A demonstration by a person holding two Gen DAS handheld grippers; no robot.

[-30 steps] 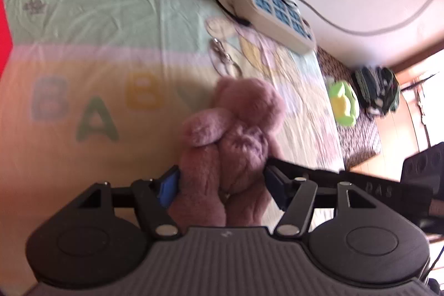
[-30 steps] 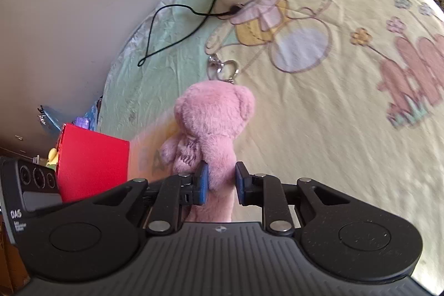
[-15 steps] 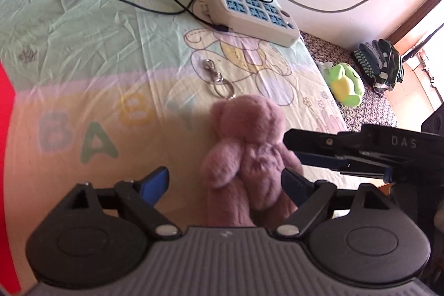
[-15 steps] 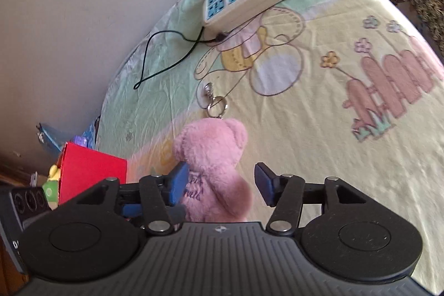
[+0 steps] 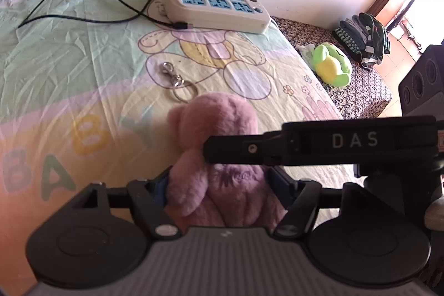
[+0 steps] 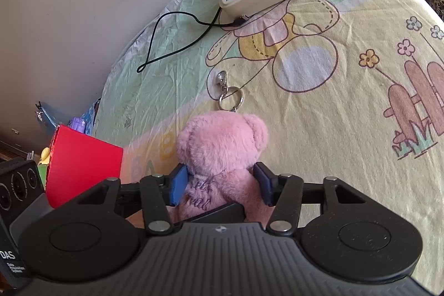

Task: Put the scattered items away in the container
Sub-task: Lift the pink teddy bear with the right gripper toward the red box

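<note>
Pink plush teddy bear (image 6: 222, 140) w/ a metal keyring clip (image 6: 229, 93) at its head, lying on my pastel "BABY"-print sheet (image 6: 347, 107), head toward the far side, long axis running near-to-far along both tools' fingers. In the left wrist view the bear (image 5: 213, 129) sits between my left gripper (image 5: 219, 185) fingers, whose blue pads press into the fur at body level — closed on it, as far as I can judge. My right gripper (image 6: 219, 182) straddles the bear's neck/shoulders w/ its jaws apart; pads look just beside the fur, not squeezing. Right tool's black finger crosses the left view in front of the bear's chest, so the two tools meet at roughly a right angle over the toy.

Red box-shaped container (image 6: 83, 160) stands to the left of the bear in the right wrist view, near the sheet's edge. Left tool is nearer it, I'd say, so the carry goes leftward. White power strip w/ blue sockets (image 5: 216, 7) and black cable (image 5: 83, 15) lie far side; green-yellow plush toy (image 5: 330, 68) off the sheet, far right. Risk: keyring trailing and snagging the box rim.
</note>
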